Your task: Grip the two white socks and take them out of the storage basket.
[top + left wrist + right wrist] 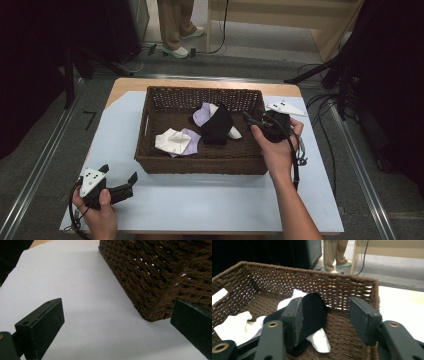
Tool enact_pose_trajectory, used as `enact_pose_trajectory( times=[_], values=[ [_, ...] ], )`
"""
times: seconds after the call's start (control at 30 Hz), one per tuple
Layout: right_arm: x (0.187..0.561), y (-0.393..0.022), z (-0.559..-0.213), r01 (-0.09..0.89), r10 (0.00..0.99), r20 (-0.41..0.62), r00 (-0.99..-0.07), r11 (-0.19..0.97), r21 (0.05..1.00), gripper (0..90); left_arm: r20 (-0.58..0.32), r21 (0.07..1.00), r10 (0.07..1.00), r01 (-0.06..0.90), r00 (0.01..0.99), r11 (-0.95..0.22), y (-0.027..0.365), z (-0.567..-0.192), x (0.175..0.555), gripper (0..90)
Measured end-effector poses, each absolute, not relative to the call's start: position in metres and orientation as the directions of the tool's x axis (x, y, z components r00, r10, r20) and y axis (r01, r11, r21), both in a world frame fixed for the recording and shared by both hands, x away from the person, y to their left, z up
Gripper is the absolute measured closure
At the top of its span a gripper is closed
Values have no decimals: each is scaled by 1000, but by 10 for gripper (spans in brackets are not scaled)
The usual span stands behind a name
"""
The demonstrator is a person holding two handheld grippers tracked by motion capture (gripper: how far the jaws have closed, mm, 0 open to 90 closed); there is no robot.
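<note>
Right gripper (252, 120) hangs over the right-hand end of the woven brown basket (150, 145), its jaws pointing in toward the clothes and standing partly apart with nothing between the pads; in the right gripper view (325, 320) the gap between them shows only basket weave. Just ahead of its jaws, and slightly to the side of the nearer one, lies a black cloth (216, 125) draped over a white piece (233, 132), with a pale lilac cloth (202, 115) just beyond that. Farther from this gripper, toward the basket's other end, sits a folded white cloth (172, 140) on another lilac one (191, 142). Left gripper (119, 176) rests low over the pale sheet on the table (210, 200), well apart from the right one, outside the basket's near corner; its jaws are spread wide and hold nothing, and in the left gripper view (117, 322) the corner of the basket (155, 282) stands just past one jaw. Behind the basket a person's legs (175, 25) stand on the floor.
</note>
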State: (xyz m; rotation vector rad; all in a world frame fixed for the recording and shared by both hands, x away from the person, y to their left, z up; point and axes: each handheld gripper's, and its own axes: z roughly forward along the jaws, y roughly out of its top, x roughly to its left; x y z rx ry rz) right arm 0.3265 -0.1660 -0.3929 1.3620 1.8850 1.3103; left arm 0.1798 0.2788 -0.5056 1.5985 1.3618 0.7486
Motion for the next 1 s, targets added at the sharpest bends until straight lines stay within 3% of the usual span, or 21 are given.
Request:
enact_pose_trajectory(
  times=[0.27, 0.6, 0.83, 1.0],
  values=[
    [352, -144, -402, 518, 913, 143, -382, 84, 851, 602, -97, 898, 971, 440, 219, -10, 280, -505, 180, 0],
    [379, -134, -430, 616, 921, 154, -358, 110, 780, 662, -102, 897, 970, 441, 219, -5, 280, -506, 180, 0],
    [385, -128, -444, 684, 923, 100, -371, 198, 702, 662, -103, 897, 970, 441, 218, -4, 280, -506, 180, 0],
    [389, -124, -453, 724, 917, 58, -394, 271, 635, 606, -105, 896, 970, 443, 219, -3, 281, -505, 180, 0]
  ],
)
